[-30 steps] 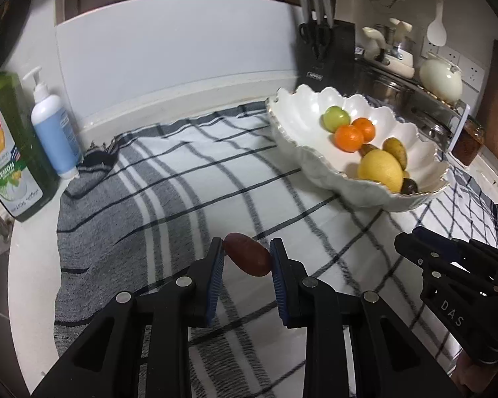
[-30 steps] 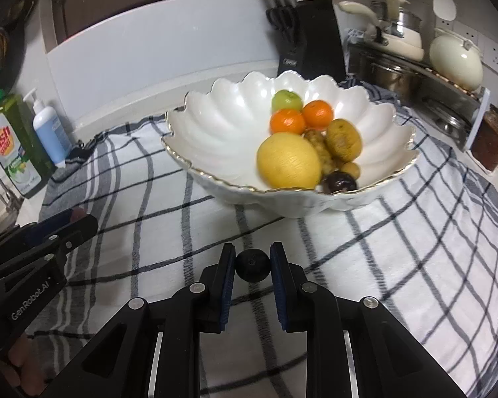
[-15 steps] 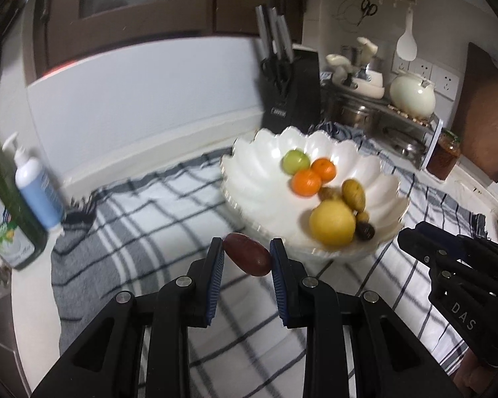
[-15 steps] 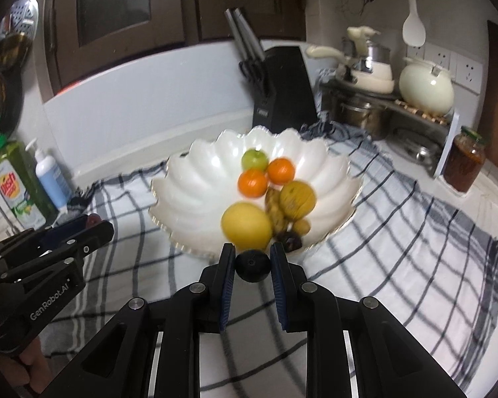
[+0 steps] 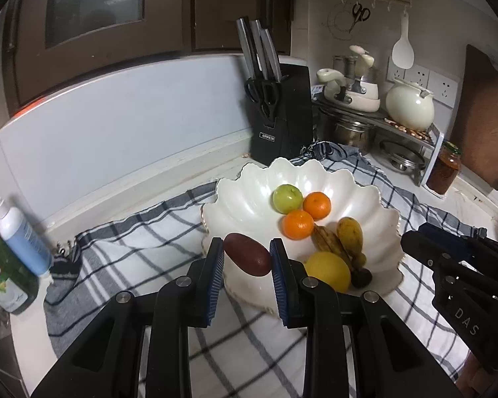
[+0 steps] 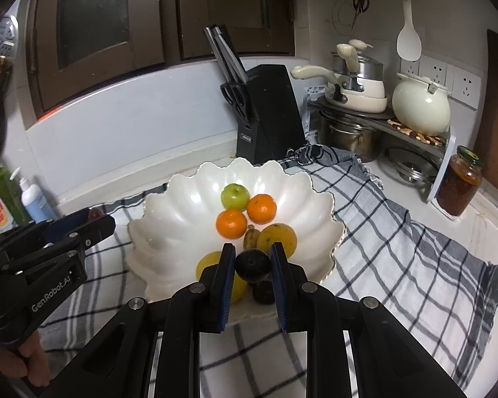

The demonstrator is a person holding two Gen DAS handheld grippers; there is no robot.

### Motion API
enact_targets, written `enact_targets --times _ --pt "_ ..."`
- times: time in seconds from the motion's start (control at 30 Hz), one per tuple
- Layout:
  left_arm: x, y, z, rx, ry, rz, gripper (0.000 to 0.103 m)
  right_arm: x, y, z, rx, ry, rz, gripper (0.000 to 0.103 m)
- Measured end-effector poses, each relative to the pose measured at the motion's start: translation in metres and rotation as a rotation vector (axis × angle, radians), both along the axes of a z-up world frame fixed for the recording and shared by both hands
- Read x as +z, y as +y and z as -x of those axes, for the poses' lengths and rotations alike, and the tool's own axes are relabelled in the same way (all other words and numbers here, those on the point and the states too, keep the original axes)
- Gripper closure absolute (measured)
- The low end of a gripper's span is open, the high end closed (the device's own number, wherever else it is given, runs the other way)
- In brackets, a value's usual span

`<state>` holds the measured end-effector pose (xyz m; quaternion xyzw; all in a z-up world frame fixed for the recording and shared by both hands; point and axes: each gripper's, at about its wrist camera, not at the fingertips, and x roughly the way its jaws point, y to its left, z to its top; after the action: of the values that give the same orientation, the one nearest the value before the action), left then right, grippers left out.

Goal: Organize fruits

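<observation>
I have a fruit in each gripper, both raised over the near side of the white scalloped bowl (image 5: 249, 205) that sits on the checked cloth (image 6: 398, 232) toward the back of the desk. The left gripper (image 5: 247, 258) has its jaws closed to the width of a reddish-brown oval fruit (image 5: 247, 259), pinched at mid-body above the bowl's near-left rim. The right gripper (image 6: 252, 265) is clamped on a small dark round fruit (image 6: 253, 265), above the near rim.

My worry is the release. The bowl's near side is already crowded: a yellow fruit (image 5: 328, 270), a small dark one (image 6: 263, 292) and others by the near wall. From this height the round fruit could strike them and roll, or bounce over the low scalloped rim onto the cloth. The oval one sits close above the rim and might tip outward if let go here. The two grippers are also near each other and could clash.

A second ago both grippers were low over the cloth, short of the bowl; since then they have come up and forward, grips unchanged.
</observation>
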<state>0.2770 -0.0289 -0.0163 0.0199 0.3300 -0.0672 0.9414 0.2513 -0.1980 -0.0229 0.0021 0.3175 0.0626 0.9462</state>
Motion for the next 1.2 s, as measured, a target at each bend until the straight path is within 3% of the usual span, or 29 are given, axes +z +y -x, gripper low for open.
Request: enact_targets --times 0.6,0.67,0.73,1.03,1.2 --pt "-0.044 -0.019 -0.048 -0.01 0.112 -0.005 0.071 -0.033 -0.016 -0.046 -0.035 0.08 -0.02 0.079" --pt "-0.044 -0.02 -0.048 -0.007 0.107 -0.012 0.066 -0.033 -0.016 -0.046 -0.039 0.077 -0.011 0.074" --pt "-0.043 -0.019 -0.047 -0.002 0.104 -0.017 0.059 -0.032 -0.018 -0.044 -0.058 0.068 -0.005 0.056" --pt "-0.03 -0.014 -0.032 0.027 0.073 -0.036 0.035 -0.014 -0.018 -0.027 -0.105 0.01 0.027 0.023" --pt "-0.019 -0.008 -0.017 0.051 0.052 -0.038 0.023 -0.005 -0.017 -0.016 -0.135 -0.002 0.036 0.015"
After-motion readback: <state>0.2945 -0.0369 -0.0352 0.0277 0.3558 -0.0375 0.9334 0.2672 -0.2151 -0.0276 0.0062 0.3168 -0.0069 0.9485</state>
